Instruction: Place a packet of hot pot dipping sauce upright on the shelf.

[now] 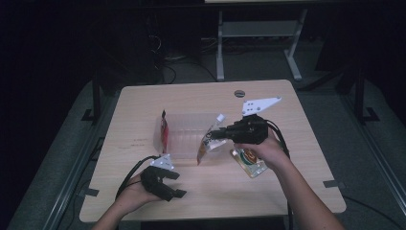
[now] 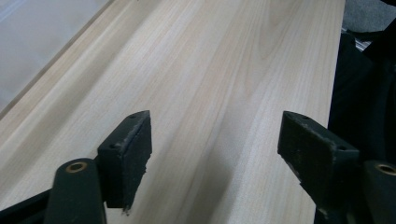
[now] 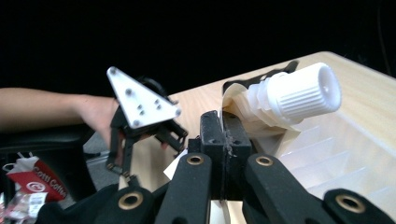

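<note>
Right tongs [image 1: 214, 134] clamped on white-capped spout pouch [image 1: 209, 140], held over the clear plastic bin [image 1: 184, 134] mid-surface.
Left tongs [image 1: 176, 185] apart, nothing between them, low over the pale wooden surface [image 1: 297, 124] near its front left corner.

Red packet [image 1: 164, 132], round-patterned pouch [image 1: 250, 162]

A light wooden bench [image 1: 287, 187] with rounded corners stands in a dim room, its grain running lengthwise. A round dark grommet [image 1: 239, 93] sits near the far edge. Grey floor [image 1: 57, 158] surrounds it, darkening to black at the back. Beyond the far edge stands a white metal frame [image 1: 258, 33] on two legs, and dark cables [image 1: 165, 67] lie on the floor near the far left corner.
</note>
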Motion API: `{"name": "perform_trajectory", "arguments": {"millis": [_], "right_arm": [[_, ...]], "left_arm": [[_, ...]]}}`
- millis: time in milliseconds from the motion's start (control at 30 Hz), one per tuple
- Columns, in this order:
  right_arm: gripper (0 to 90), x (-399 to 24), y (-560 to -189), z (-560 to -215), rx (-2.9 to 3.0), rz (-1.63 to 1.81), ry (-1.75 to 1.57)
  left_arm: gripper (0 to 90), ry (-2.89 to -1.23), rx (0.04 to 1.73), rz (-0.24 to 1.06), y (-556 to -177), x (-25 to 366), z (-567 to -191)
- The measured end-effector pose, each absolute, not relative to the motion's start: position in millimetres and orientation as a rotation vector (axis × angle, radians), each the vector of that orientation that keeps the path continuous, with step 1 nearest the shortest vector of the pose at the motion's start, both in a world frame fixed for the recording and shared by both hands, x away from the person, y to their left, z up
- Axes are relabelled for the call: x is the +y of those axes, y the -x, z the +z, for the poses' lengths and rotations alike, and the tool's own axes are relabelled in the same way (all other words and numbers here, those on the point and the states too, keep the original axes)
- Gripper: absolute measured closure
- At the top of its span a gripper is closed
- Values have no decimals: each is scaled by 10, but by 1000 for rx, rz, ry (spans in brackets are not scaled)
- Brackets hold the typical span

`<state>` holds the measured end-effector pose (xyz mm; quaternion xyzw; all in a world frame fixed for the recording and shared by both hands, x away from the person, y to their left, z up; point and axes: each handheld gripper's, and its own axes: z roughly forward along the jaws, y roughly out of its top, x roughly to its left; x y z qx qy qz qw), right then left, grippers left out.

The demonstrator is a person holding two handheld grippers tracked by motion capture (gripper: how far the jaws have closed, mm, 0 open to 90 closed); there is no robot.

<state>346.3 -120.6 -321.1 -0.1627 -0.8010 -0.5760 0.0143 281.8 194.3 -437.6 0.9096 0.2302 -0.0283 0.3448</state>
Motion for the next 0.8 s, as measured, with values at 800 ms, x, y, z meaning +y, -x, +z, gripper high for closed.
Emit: {"name": "perform_trajectory", "arguments": {"millis": [800], "right_arm": [[895, -1461, -3992, -3376, -2517, -1788, 728]], "left_arm": [[210, -2366, 617, -89, -2852, 1967, -4421]]}}
